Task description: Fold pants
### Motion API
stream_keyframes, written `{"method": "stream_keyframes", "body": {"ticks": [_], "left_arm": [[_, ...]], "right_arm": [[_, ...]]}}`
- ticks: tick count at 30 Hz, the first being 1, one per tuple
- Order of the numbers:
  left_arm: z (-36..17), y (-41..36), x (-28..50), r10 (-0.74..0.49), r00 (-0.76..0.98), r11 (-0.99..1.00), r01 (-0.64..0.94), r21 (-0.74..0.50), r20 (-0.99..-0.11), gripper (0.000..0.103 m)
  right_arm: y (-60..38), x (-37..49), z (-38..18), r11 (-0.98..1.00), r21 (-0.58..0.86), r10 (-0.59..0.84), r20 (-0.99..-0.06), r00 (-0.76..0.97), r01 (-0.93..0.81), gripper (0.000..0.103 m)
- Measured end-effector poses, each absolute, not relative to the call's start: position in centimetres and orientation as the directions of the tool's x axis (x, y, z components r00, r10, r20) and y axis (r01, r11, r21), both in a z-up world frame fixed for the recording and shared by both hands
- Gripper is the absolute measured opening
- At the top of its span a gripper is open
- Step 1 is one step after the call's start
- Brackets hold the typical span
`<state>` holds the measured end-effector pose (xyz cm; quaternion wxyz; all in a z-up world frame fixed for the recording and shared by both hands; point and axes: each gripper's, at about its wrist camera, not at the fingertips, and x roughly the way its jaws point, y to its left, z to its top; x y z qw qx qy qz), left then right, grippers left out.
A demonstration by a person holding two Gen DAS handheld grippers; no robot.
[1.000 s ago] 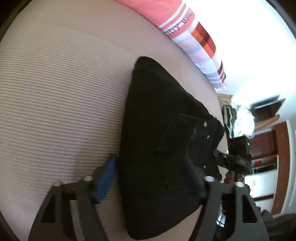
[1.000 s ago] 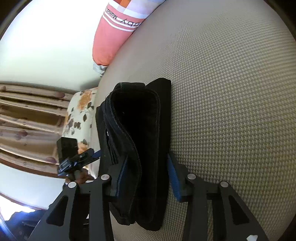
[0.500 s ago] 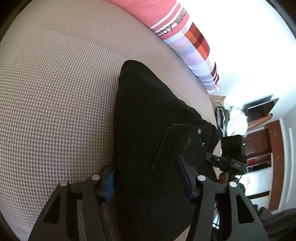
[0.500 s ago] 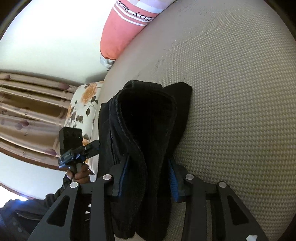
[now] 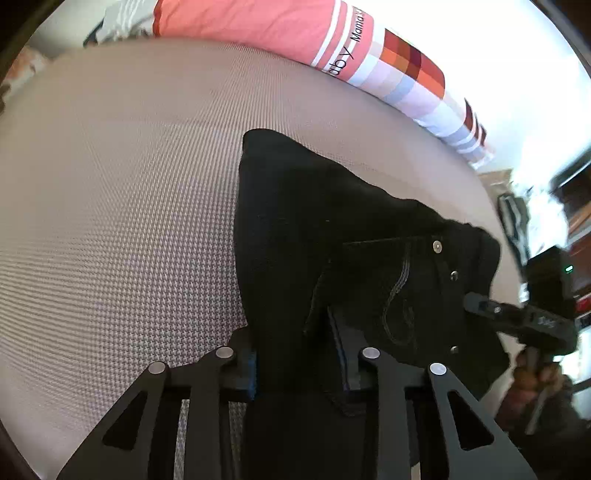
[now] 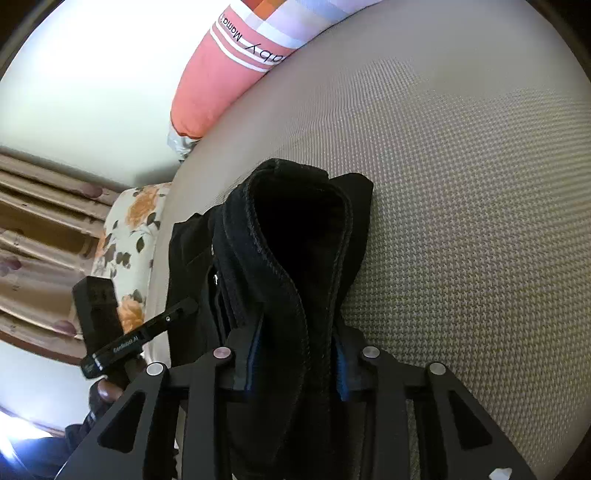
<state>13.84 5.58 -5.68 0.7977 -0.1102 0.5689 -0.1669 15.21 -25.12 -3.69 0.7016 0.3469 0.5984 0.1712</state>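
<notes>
Left wrist view: folded black denim pants (image 5: 317,236), stitched back pocket and metal rivets uppermost, lying on a beige houndstooth-weave bed cover (image 5: 122,206). The bundle runs from 12 o'clock of centre down to 6 o'clock, where it passes between the fingers. Left gripper (image 5: 295,362): black frame, blue-padded fingers (image 5: 341,354) pinching a thick layer of the pants, one on each side of the cloth. Long bolster pillow, coral pink with white stripes and a checked end (image 5: 280,29), lies along the far edge of the bed from 11 to 2 o'clock. The other gripper's black body shows at 3 o'clock, touching the waistband edge.

Right wrist view: same pants (image 6: 295,236), seen from the waistband end, thick hemmed layers stacked and bulging upward. Right gripper (image 6: 295,365): blue-padded fingers (image 6: 341,373) pressed against both sides of the folded stack, clamping it. Bed cover (image 6: 461,221) fills 1 to 5 o'clock. Pillow (image 6: 218,85) at 11 o'clock. Floral-print cushion, cream with orange flowers (image 6: 129,236), at 9 o'clock, beside the bed. Opposite gripper body at 8 o'clock, against the pants' edge.
</notes>
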Motion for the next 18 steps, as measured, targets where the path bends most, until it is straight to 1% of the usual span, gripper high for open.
{"method": "stream_keyframes", "body": {"ticks": [2,4,7,12,18], "left_arm": [[-5.2,4.8,13.5,-0.344,0.316,0.938,0.161,-0.307,-0.884,0.026],[-4.9,4.3,13.4,-0.320,0.328,0.945,0.173,-0.277,-0.889,0.021],[-4.5,4.1,13.2,-0.307,0.341,0.949,0.178,-0.260,-0.889,0.017],[-3.6,4.1,12.8,-0.300,0.361,0.951,0.183,-0.249,-0.883,0.014],[-2.5,3.8,12.6,-0.305,0.381,0.949,0.197,-0.246,-0.872,0.014]], "right_arm": [[-24.9,15.3,-3.2,0.712,0.679,0.641,-0.733,0.229,0.178,0.027],[-24.7,15.5,-2.6,0.727,0.663,0.624,-0.746,0.231,0.177,0.027],[-24.4,15.6,-1.8,0.739,0.653,0.612,-0.754,0.239,0.167,0.025],[-24.3,15.6,-0.7,0.728,0.666,0.619,-0.741,0.260,0.164,0.023],[-23.6,16.0,0.5,0.733,0.665,0.618,-0.739,0.267,0.143,0.022]]}}
